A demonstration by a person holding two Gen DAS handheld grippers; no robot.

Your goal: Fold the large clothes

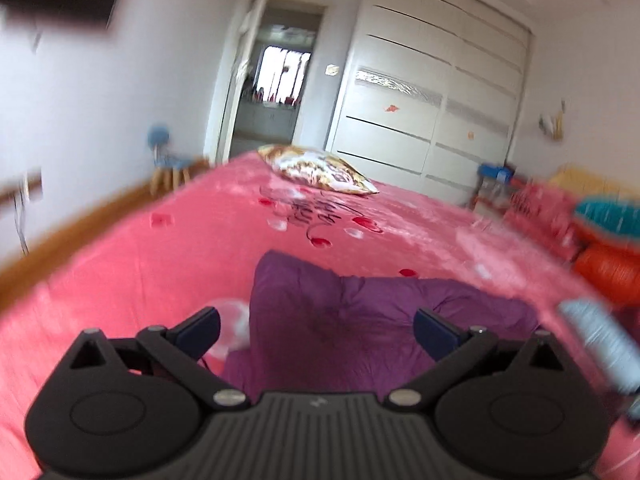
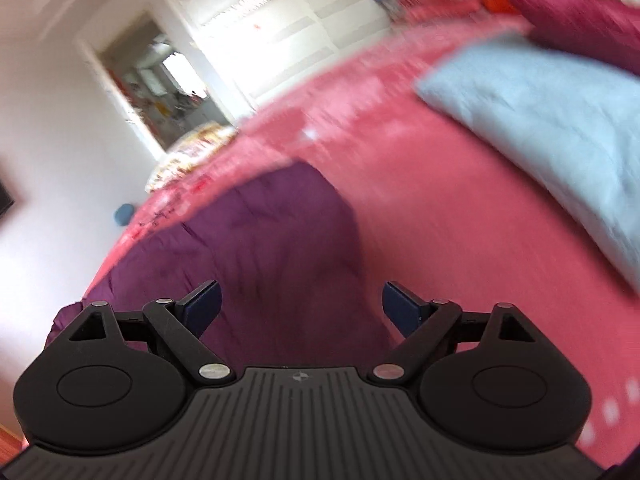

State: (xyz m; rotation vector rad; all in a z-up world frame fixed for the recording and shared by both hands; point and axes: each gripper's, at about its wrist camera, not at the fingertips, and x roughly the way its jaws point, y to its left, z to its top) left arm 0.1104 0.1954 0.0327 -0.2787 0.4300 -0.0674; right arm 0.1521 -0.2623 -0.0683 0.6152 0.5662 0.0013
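A purple padded garment [image 1: 352, 320] lies folded into a rough rectangle on the pink bedspread [image 1: 132, 272]. My left gripper [image 1: 316, 330] hovers over its near edge, open, with nothing between its blue fingertips. In the right wrist view the same purple garment [image 2: 248, 240] spreads ahead and to the left. My right gripper [image 2: 301, 306] is open above its right edge, holding nothing. A light blue garment [image 2: 552, 128] lies folded on the bed to the right, also seen blurred as a light blue garment [image 1: 600, 344] at the right of the left wrist view.
A patterned pillow [image 1: 316, 168] rests at the far end of the bed. Orange and teal bedding [image 1: 608, 240] is piled at the right. A wooden bed frame [image 1: 80, 224] runs along the left. A white wardrobe [image 1: 432, 92] and an open doorway [image 1: 276, 80] stand beyond.
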